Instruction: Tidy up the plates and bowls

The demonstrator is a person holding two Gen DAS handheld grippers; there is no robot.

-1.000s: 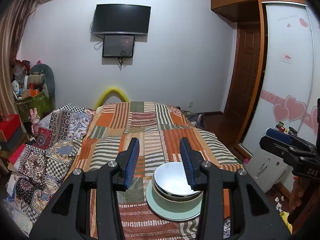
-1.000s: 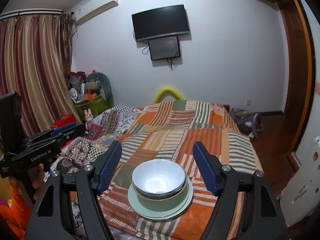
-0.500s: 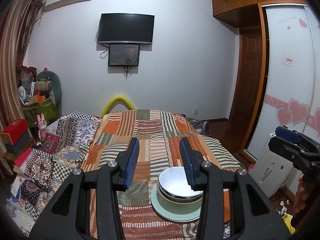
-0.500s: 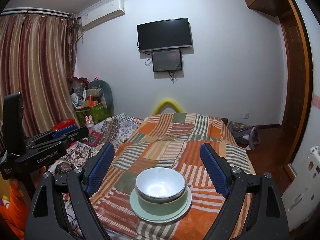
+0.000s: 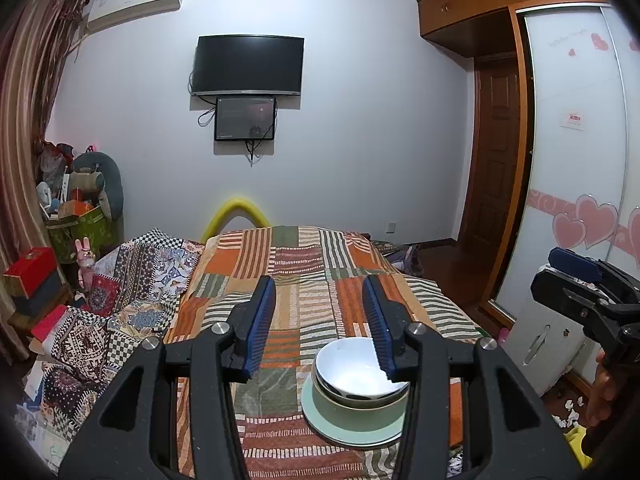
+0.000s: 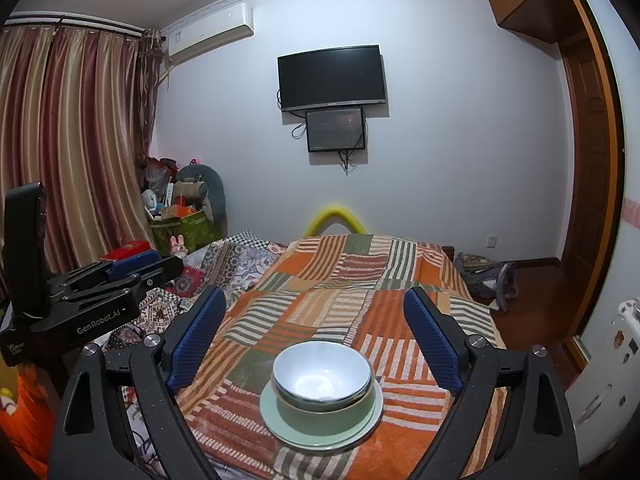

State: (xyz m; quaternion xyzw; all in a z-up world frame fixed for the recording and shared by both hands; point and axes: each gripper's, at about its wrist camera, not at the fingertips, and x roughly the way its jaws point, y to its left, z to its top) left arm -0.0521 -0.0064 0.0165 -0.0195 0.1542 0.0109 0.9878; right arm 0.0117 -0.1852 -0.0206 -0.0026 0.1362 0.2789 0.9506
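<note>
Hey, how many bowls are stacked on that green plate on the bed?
2. A white bowl sits nested inside a green bowl, both on the green plate near the bed's foot. Another bowl could be hidden between them.

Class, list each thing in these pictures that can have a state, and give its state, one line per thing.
White bowl: upright, empty, nested in the green bowl.
Green bowl: upright, on the plate.
Plate: flat on the bedspread, under both bowls.
Left hand-held gripper: open, holding nothing.
Right hand-held gripper: jaws have just been opening; wide, nothing between them.
Television: screen dark.
Curtain: drawn.
</note>
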